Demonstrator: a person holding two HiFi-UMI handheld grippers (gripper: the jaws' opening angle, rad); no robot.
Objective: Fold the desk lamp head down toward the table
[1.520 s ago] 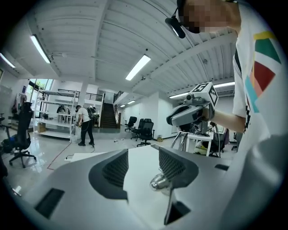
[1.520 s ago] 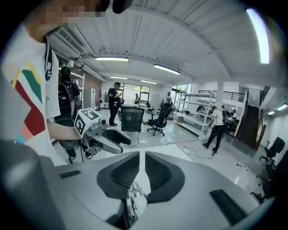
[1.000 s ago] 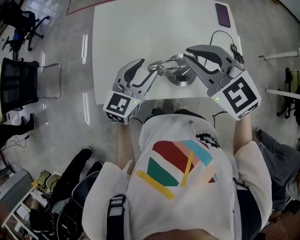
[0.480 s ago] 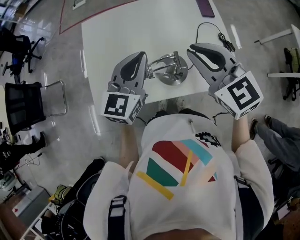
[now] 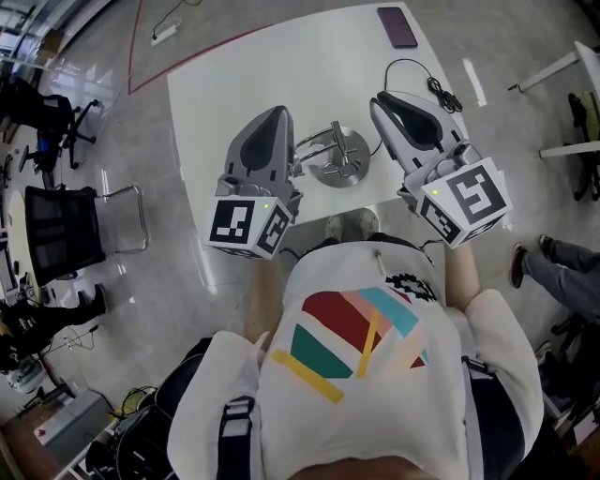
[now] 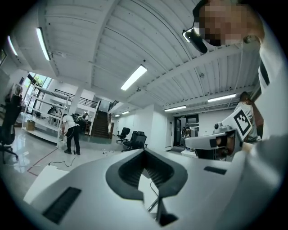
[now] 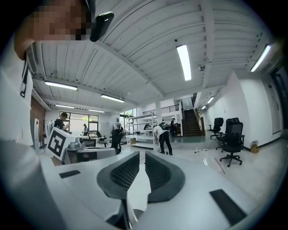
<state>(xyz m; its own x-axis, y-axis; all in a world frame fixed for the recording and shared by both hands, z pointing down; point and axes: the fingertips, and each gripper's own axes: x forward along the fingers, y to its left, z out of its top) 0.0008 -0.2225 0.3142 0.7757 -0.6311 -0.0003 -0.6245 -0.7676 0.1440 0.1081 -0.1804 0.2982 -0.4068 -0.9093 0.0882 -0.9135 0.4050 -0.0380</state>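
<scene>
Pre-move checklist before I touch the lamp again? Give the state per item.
1. Left gripper ready to take hold: not ok, jaws shut, nothing between them.
2. Right gripper free: ok, jaws a narrow slit apart, empty.
3. Grip on the desk lamp: not ok, neither gripper holds it.
4. Lamp base on the table: ok, near the front edge.
5. Lamp already folded down: cannot tell from above.
6. Phone clear of the lamp: ok, at the far edge.
</scene>
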